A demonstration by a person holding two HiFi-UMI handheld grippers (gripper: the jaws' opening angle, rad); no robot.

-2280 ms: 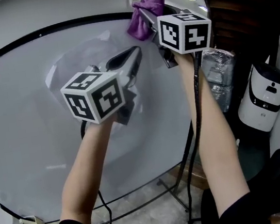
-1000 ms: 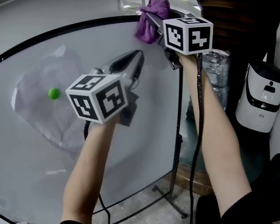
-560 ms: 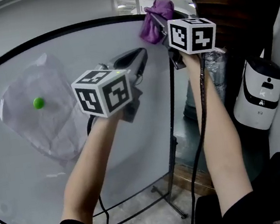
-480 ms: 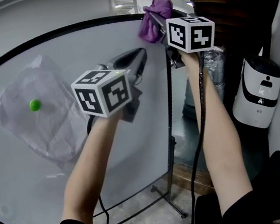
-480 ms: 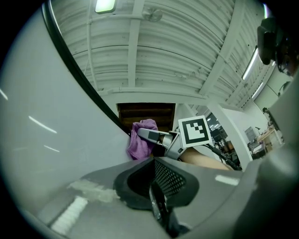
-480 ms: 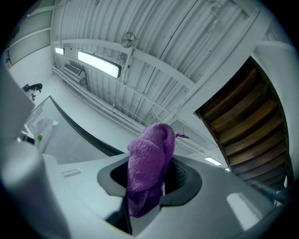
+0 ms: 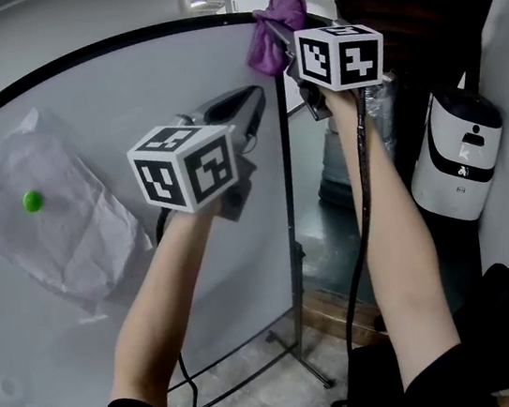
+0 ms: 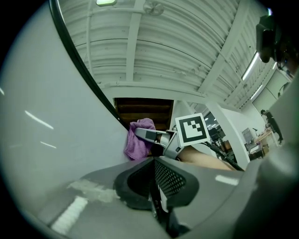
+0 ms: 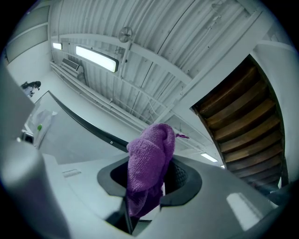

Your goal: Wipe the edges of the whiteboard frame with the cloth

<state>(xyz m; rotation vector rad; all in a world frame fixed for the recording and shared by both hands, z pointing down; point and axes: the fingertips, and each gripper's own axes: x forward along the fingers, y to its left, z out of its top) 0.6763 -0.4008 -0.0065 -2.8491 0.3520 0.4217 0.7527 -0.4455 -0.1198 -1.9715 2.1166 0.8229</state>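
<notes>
Far to the left of the left hand-held gripper (image 7: 252, 101), a crumpled sheet of paper (image 7: 59, 227) is pinned flat to the whiteboard (image 7: 126, 103) by a small green magnet (image 7: 33, 200). The left hand-held gripper is raised in front of the board surface, below and to the left of the right one. In the left gripper view its jaws are pressed together with nothing between them (image 8: 154, 163). They point up towards the board's top right corner.

The black frame (image 7: 99, 48) runs along the top of the board above the left hand-held gripper, then turns down the right edge just beside its jaw tips. Under that edge the board's stand (image 7: 298, 315) reaches the floor.

The right hand-held gripper (image 7: 278, 31) is held higher, at the top right corner of the frame. Its jaws are clamped on a purple cloth (image 7: 264, 45). In the right gripper view the cloth (image 9: 149, 154) stands bunched up out of the closed jaws (image 9: 148, 184), with a loose fold hanging down between them. From the left gripper view the cloth (image 8: 138, 142) sits right at the end of the frame's black line, against the corner of the board.

Well to the right of the right hand-held gripper and lower down stands a white-and-black appliance (image 7: 456, 153).
</notes>
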